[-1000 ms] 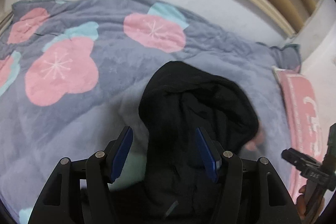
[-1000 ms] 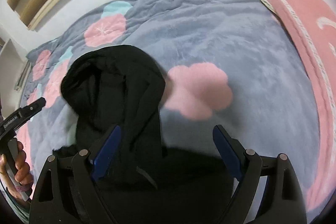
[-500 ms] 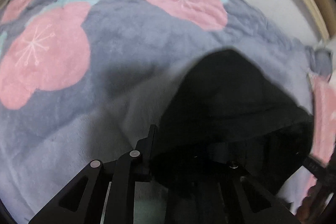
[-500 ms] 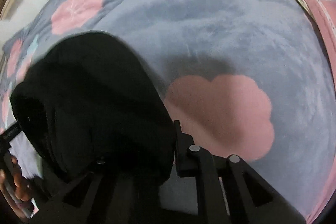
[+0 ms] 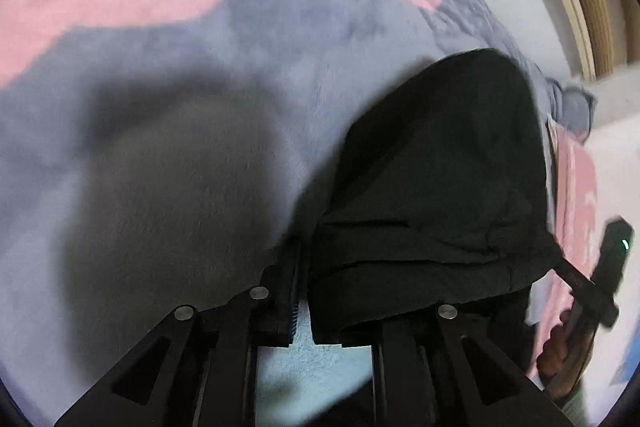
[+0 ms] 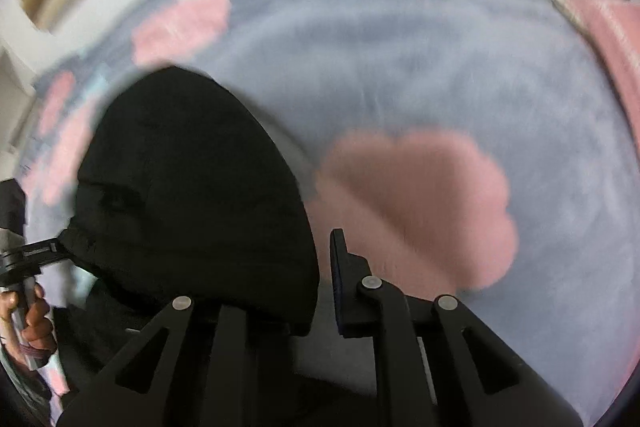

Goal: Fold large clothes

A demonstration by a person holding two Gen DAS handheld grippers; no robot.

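Two grippers share one black garment (image 5: 440, 163), and the left wrist view shows the left gripper (image 5: 310, 307) clamped on the garment's near edge, its fingers nearly together with cloth bunched between them. The garment lifts off the grey floral blanket (image 5: 200, 147) and stretches right toward the right gripper (image 5: 592, 283), seen at the frame's edge.

In the right wrist view the right gripper (image 6: 320, 291) is likewise pinched on the garment's (image 6: 192, 187) edge, fingers close with fabric draped over the left one; the blur suggests motion. This looks like the carry-over stage of a fold. Next, both edges need bringing down level onto the blanket (image 6: 440, 67) before release.
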